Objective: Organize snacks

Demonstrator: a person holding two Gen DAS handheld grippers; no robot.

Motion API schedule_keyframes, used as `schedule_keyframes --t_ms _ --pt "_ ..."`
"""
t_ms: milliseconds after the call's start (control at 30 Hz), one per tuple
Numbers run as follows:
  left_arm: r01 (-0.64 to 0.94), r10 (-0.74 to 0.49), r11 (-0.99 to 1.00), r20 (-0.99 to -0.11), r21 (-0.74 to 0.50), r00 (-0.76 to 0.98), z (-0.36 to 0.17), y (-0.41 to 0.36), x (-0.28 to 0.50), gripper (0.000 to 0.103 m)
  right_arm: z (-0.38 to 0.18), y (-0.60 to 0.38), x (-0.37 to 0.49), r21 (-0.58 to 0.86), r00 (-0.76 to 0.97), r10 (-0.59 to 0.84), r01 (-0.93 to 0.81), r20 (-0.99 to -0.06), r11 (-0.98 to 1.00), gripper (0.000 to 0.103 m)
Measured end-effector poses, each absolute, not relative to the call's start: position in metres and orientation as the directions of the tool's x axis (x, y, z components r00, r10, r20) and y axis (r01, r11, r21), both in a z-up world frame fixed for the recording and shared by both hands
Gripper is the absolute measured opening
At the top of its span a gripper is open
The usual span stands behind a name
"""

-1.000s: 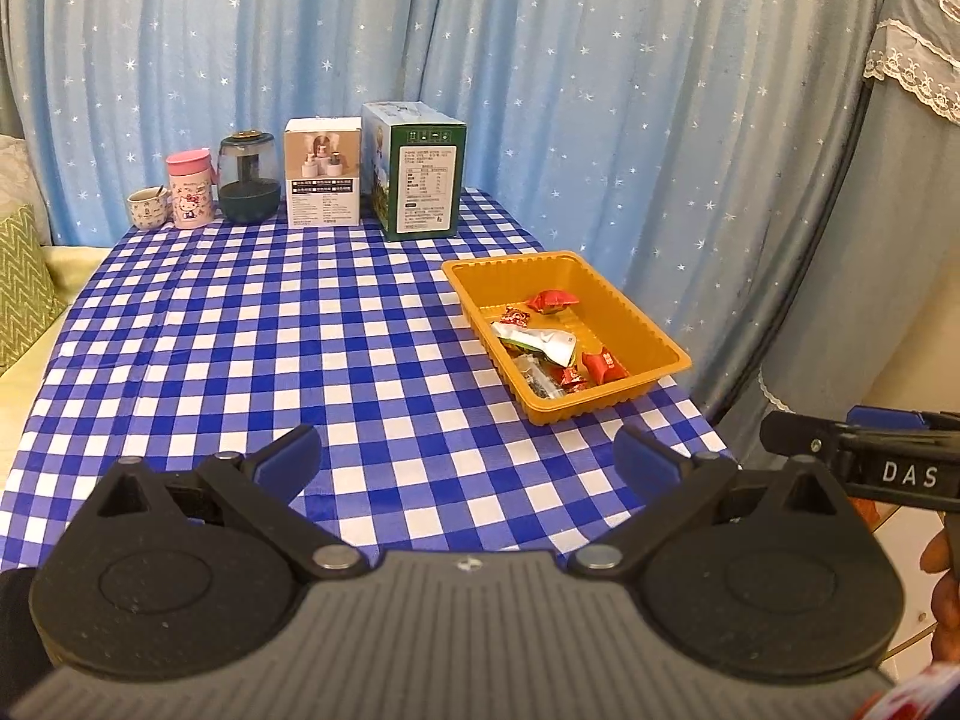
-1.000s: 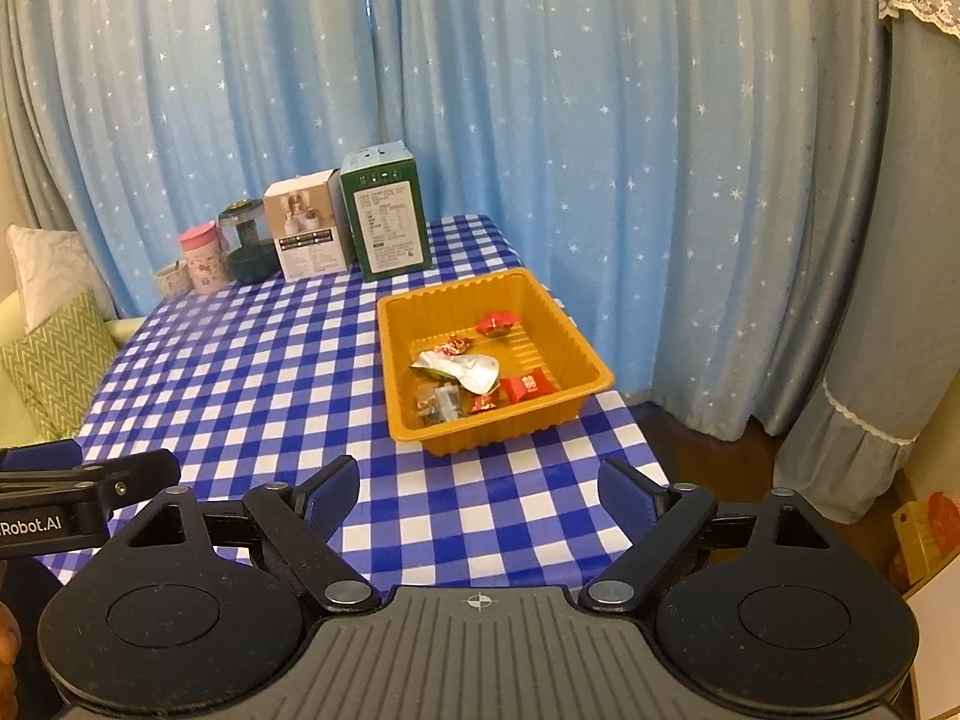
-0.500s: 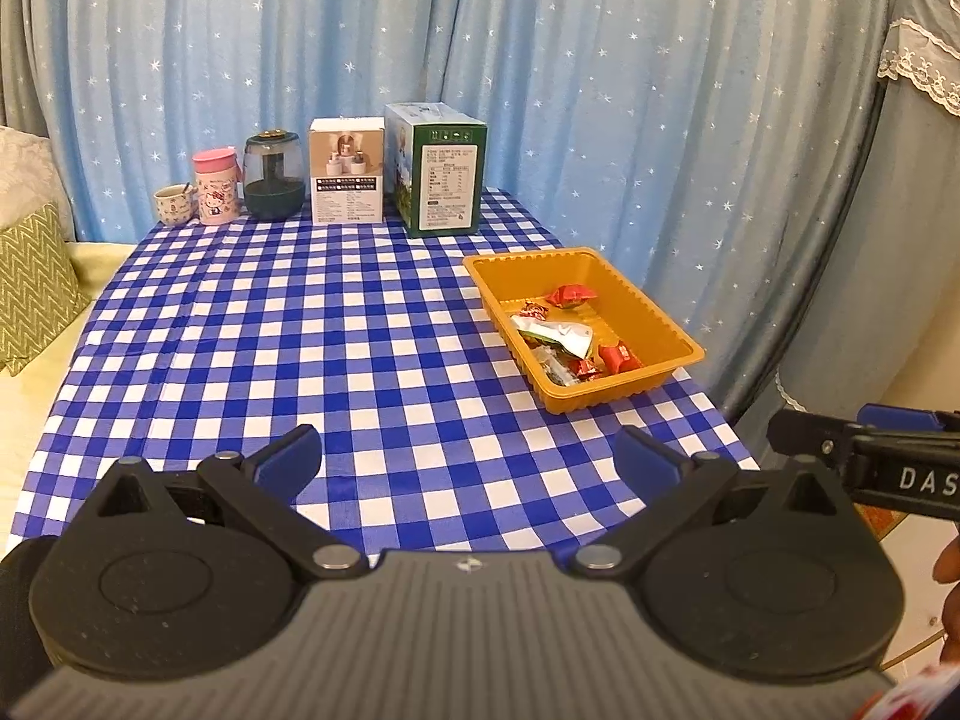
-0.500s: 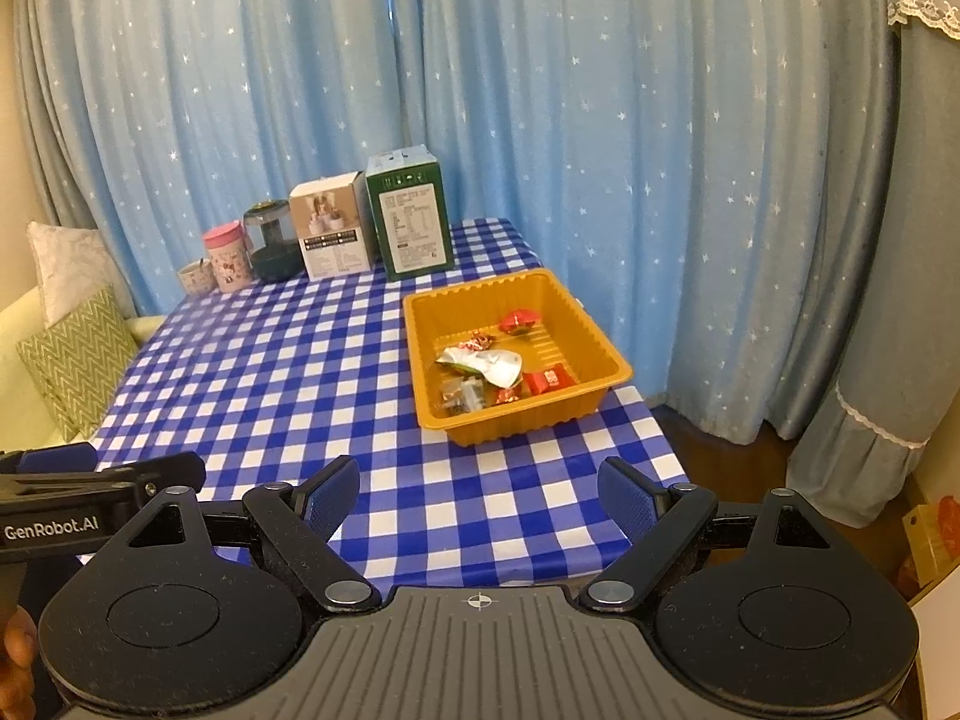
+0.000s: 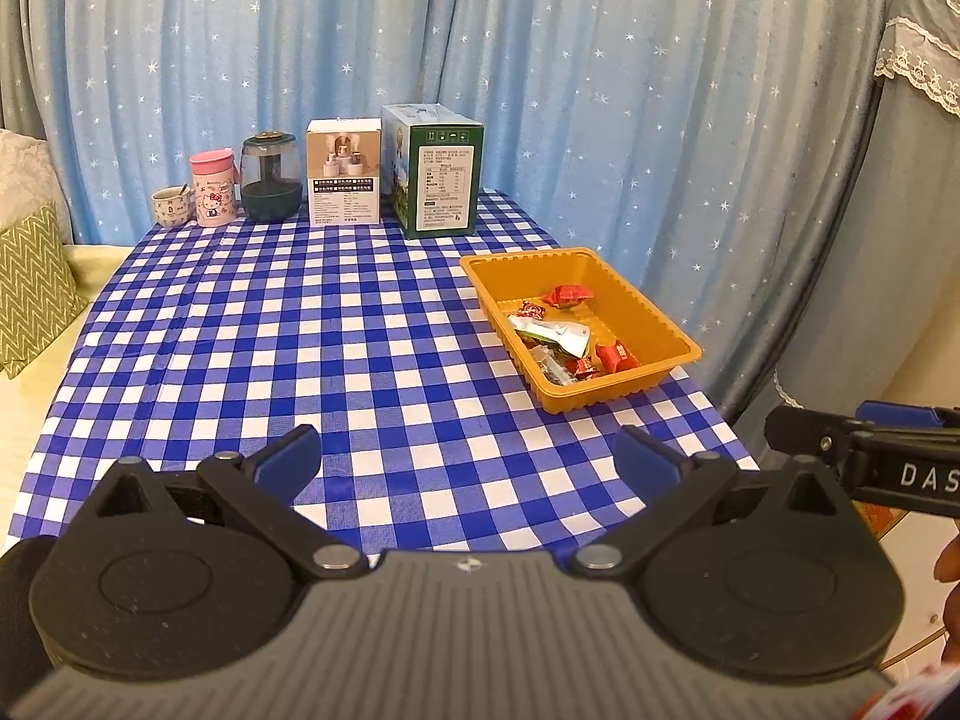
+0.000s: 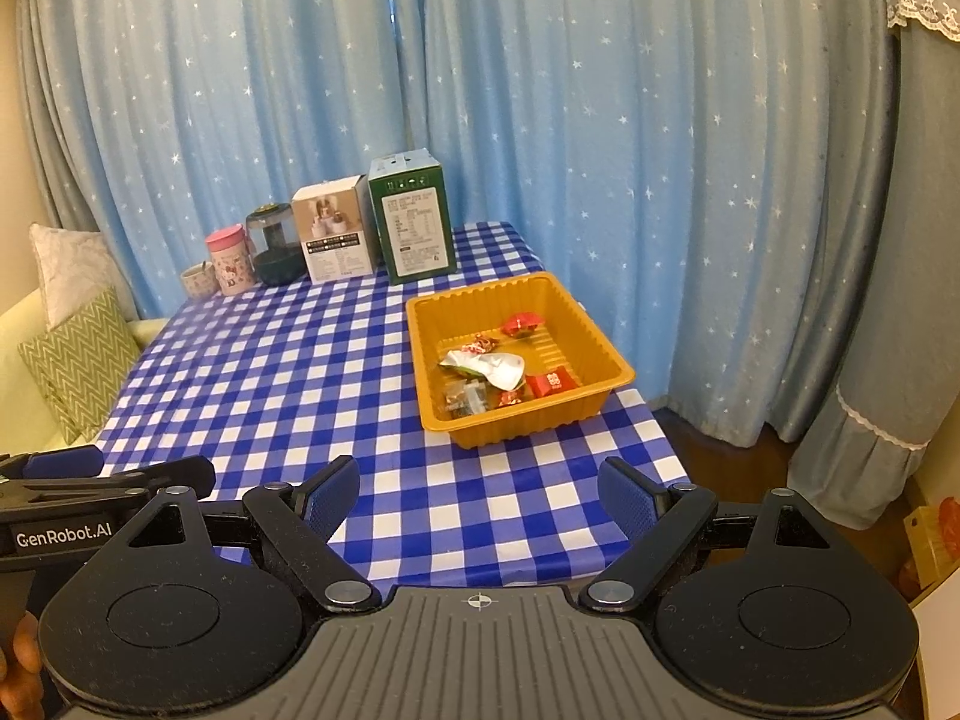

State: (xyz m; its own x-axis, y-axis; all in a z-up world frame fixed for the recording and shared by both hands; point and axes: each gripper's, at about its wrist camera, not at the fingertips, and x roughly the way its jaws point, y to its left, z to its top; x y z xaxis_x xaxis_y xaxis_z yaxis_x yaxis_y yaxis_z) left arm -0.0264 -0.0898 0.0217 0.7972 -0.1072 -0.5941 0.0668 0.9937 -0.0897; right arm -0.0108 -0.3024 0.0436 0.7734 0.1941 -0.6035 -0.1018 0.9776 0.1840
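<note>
Left gripper (image 5: 468,459): nearest the camera, held above the near edge of the table (image 5: 312,360); jaws released, spread wide, nothing between them.

Right gripper (image 6: 479,498): likewise at the near edge of the table, to the near side of the orange tray (image 6: 606,360); jaws released, spread wide, empty. In the left wrist view its dark body (image 5: 870,462) shows off the tray's near right.

Table: covered in a blue-and-white checked cloth; the stretch left of the tray carries only the cloth.

Orange tray (image 5: 654,324): ribbed plastic, on the right side of the table, its near corner close to the table's right edge. It holds the snacks: a silver-and-green pouch (image 5: 555,333) at the middle, a red wrapped sweet (image 5: 570,295) toward the tray's far side, a red packet (image 5: 618,355) at its near right, a clear wrapped piece (image 5: 549,367) at its near left, and small red-and-white sweets among them.

Green carton (image 5: 438,180): upright, beyond the tray's far left corner, at the table's back edge.

White box (image 5: 344,180): upright, just left of the green carton.

Dark jar (image 5: 270,186): left of the white box.

Pink cup (image 5: 211,187): left of the jar, cartoon cat print.

Small mug (image 5: 170,207): leftmost in the row.

Blue starred curtain (image 5: 540,60): behind the table.

Green zigzag cushion (image 5: 33,288): off the table's left side.
</note>
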Motion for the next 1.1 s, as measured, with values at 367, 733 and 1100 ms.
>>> schedule_keyframes --t_ms 367,733,1100 --pt "0.066 -0.107 0.994 -0.596 -0.090 0.796 0.0201 -0.0907 -0.0266 0.103 0.0438 -0.3032 -0.0105 0.187 0.773 0.195 -0.100 -0.604 0.977 0.086" --pt "0.067 -0.108 0.994 -0.596 -0.091 0.796 0.0204 -0.0907 -0.0266 0.103 0.0422 -0.3029 -0.0103 0.189 0.772 0.197 -0.101 -0.604 0.977 0.086" --pt "0.066 -0.107 0.994 -0.596 -0.090 0.796 0.0207 -0.0913 -0.0261 0.103 0.0407 -0.3031 -0.0103 0.184 0.772 0.194 -0.101 -0.606 0.978 0.086"
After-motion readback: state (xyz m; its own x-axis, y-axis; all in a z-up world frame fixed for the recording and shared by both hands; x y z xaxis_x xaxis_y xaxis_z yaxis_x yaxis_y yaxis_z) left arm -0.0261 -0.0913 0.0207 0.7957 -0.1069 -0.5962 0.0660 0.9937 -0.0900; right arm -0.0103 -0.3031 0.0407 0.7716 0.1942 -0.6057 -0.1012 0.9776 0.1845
